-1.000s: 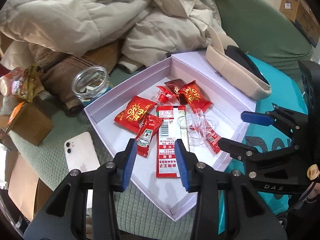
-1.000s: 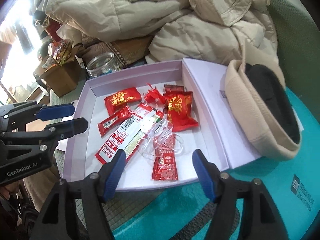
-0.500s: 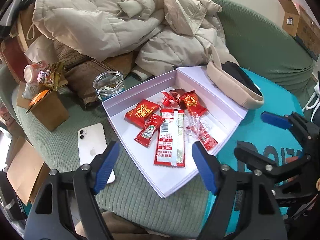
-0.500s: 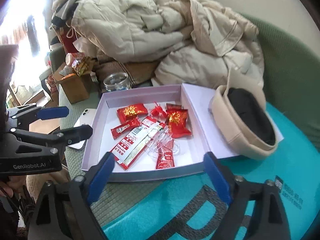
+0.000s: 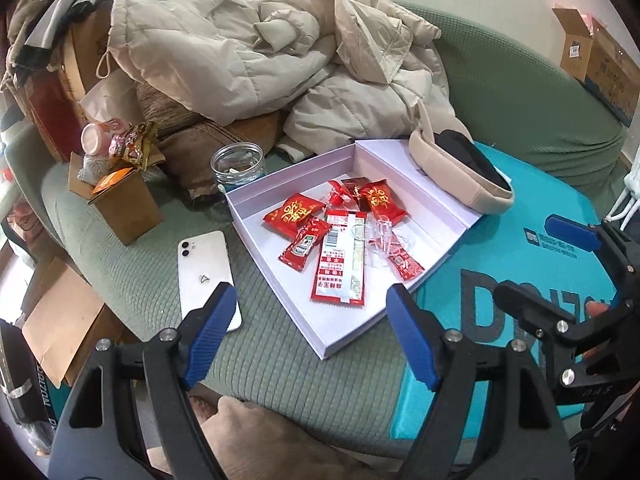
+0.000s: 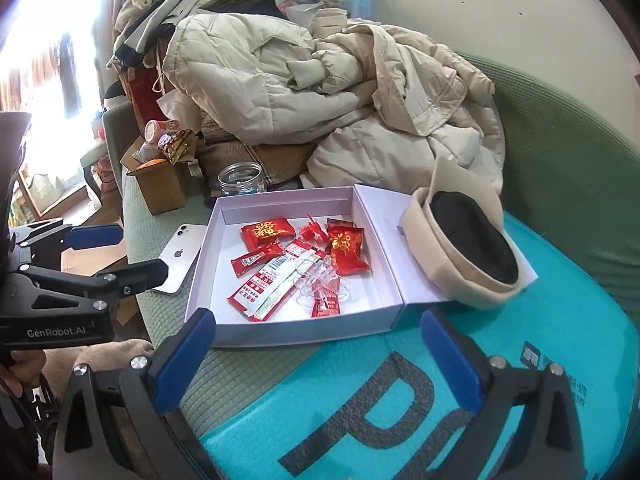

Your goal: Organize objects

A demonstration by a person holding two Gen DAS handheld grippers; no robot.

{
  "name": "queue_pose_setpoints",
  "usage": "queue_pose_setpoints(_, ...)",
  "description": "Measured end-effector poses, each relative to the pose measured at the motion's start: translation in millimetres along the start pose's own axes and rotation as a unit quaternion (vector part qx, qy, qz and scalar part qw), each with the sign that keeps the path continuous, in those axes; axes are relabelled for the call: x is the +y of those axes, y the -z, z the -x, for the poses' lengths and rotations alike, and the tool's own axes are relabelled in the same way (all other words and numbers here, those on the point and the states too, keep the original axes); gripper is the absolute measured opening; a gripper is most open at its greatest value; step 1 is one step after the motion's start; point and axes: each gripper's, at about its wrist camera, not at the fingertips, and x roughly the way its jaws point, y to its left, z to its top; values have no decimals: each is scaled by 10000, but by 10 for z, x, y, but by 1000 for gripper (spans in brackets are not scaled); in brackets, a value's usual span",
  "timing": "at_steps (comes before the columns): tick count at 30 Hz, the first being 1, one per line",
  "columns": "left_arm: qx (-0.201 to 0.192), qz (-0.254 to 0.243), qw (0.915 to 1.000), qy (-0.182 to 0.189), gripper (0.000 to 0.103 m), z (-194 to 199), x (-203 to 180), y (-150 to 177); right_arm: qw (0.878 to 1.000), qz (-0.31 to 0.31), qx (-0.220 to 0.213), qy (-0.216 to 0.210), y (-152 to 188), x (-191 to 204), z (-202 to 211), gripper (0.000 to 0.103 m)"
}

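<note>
An open white box lies on a green sofa. It holds several red snack packets, a long red-and-white sachet and a clear plastic piece. My left gripper is open and empty, held back from the box's near corner. My right gripper is open and empty, in front of the box over a teal bag. Each gripper shows in the other's view, the left and the right.
A white phone lies left of the box. A glass jar and a brown carton stand behind it. A beige cap rests on the box lid. Cream jackets pile at the back. The teal bag is in front.
Both grippers have pulled back and up from the box, so it looks smaller. The left gripper's jaws have opened wider. The things in the box have not moved.
</note>
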Motion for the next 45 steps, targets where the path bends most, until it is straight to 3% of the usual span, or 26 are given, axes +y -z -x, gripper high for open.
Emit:
queue_pose_setpoints(7,2,-5,10000,-10,77,202,4,113,9998,-211,-28,-66,100,0,187,103)
queue_pose_setpoints(15,57,-54,9999,-136,77,218,43,229,9996,21,101,280,226,163,221,103)
queue_pose_setpoints(26,187,55,9998,51,77,196,110,317,9995,-30,187,238,304,191,246,103)
queue_pose_setpoints(45,239,9,9997,-54,77,208,132,336,9992,227,280,168,287,312,201,103)
